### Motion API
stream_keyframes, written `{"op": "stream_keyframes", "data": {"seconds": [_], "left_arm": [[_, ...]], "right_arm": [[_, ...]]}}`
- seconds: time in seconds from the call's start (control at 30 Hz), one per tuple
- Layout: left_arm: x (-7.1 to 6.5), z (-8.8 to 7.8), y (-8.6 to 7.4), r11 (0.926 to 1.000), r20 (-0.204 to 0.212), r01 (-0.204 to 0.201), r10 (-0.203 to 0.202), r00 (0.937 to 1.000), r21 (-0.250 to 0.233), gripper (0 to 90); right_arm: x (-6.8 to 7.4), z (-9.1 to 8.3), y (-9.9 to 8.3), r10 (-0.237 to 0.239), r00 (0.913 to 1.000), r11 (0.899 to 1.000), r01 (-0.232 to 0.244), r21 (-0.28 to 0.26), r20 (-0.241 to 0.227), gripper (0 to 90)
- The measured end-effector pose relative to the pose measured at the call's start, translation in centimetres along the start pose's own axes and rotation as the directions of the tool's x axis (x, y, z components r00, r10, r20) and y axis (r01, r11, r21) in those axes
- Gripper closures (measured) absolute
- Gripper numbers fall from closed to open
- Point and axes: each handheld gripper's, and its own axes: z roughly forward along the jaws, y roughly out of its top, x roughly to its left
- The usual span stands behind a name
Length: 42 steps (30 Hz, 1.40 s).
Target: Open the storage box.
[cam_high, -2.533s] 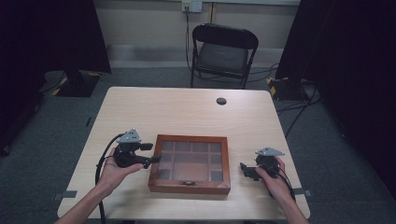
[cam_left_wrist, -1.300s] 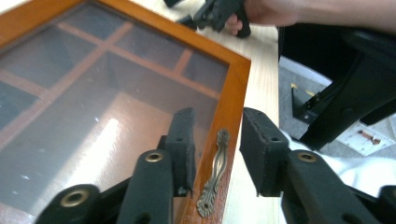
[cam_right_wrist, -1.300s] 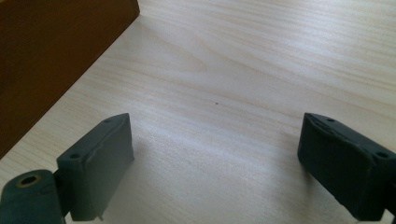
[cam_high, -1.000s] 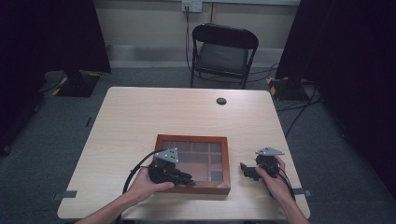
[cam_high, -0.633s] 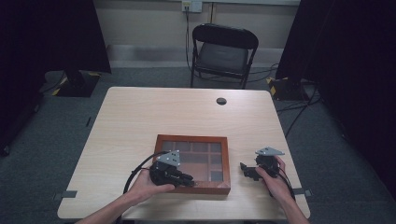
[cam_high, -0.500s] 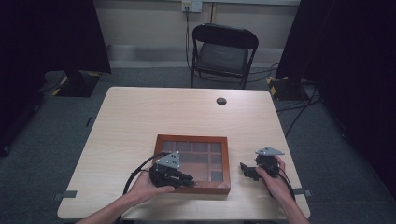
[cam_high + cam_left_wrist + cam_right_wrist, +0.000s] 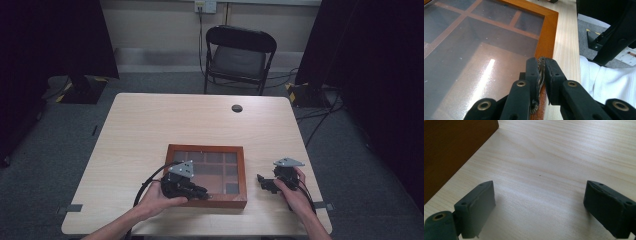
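Ornate little brass clasp (image 7: 541, 65) on the near edge of the glass-lidded, reddish-brown wooden display box (image 7: 240, 169) is sitting pinched between the black jaws of my left claw (image 7: 541, 68); those jaws have just been closing, and both pads are now pressing on the metal from either side. In the high view my left claw (image 7: 200, 190) is lying over the box's near left part, with my left hand (image 7: 159, 200) wrapping around it from below. The box itself is resting flat on the pale wooden table (image 7: 150, 125), toward the near edge and a little right of centre, its wooden dividers showing through the glass. My right claw (image 7: 262, 181) is resting on the table just beside the box's right side, not touching it; its jaws are standing wide apart with bare tabletop between them, and the box's wooden wall (image 7: 454, 150) is showing at the left of the right gripper view. Beyond the table a black folding chair (image 7: 239, 55) is standing.
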Motion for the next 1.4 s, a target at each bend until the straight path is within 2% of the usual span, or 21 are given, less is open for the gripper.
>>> {"op": "stream_keyframes", "data": {"seconds": [0.13,0.4,0.6,0.87,0.97,1.03,1.07,1.17,1.2,1.27,1.4], "left_arm": [[0.0,-0.2,0.1,1.0,0.0,0.007,-0.007,1.0,0.003,81.8],[0.0,-1.1,1.1,0.9994,0.012,0.018,-0.018,0.9998,-0.028,81.8],[0.2,-1.7,1.8,0.9991,0.027,0.032,-0.031,0.9992,-0.026,81.8],[0.0,-1.8,2.1,0.9985,0.008,0.052,-0.052,0.9986,-0.018,81.6],[0.1,-2.1,2.3,0.9969,0.011,0.066,-0.065,0.9978,-0.043,81.5],[0.1,-2.2,2.4,0.997,0.012,0.067,-0.066,0.9977,-0.039,81.4],[0.1,-2.5,2.7,0.9957,0.008,0.083,-0.083,0.9966,-0.042,81.3],[0.1,-2.8,2.9,0.9954,0.003,0.079,-0.079,0.9969,-0.054,81.2],[0.1,-3.0,3.1,0.9937,0.006,0.093,-0.092,0.9957,-0.064,81.2],[0.1,-3.1,3.1,0.9932,0.005,0.093,-0.093,0.9957,-0.071,81.1],[0.2,-3.3,3.5,0.9934,0.004,0.094,-0.094,0.9956,-0.065,81.2]], "right_arm": [[0.0,0.0,0.0,0.0,1.0,1.0,0.0,0.0,0.0,9.4],[0.0,0.0,0.0,0.001,1.0,1.0,-0.001,0.001,0.0,9.4],[0.0,0.0,0.0,0.001,1.0,1.0,-0.001,0.001,-0.001,9.4],[0.0,0.0,0.0,0.002,1.0,1.0,-0.002,0.002,-0.001,9.3],[0.0,0.0,0.0,0.002,1.0,1.0,-0.002,0.002,-0.001,9.3],[0.0,0.0,0.0,0.002,1.0,1.0,-0.002,0.002,-0.001,9.3],[0.0,0.0,0.0,0.0,1.0,1.0,0.0,0.001,-0.002,9.3],[0.0,0.0,0.0,0.0,1.0,1.0,0.0,0.001,-0.002,9.3],[0.0,0.0,0.0,0.0,1.0,1.0,0.0,0.001,-0.002,9.3],[0.0,0.0,0.0,0.0,1.0,1.0,0.0,0.001,-0.002,9.3],[0.0,0.0,0.0,0.0,1.0,1.0,0.0,0.001,-0.002,9.3]]}}
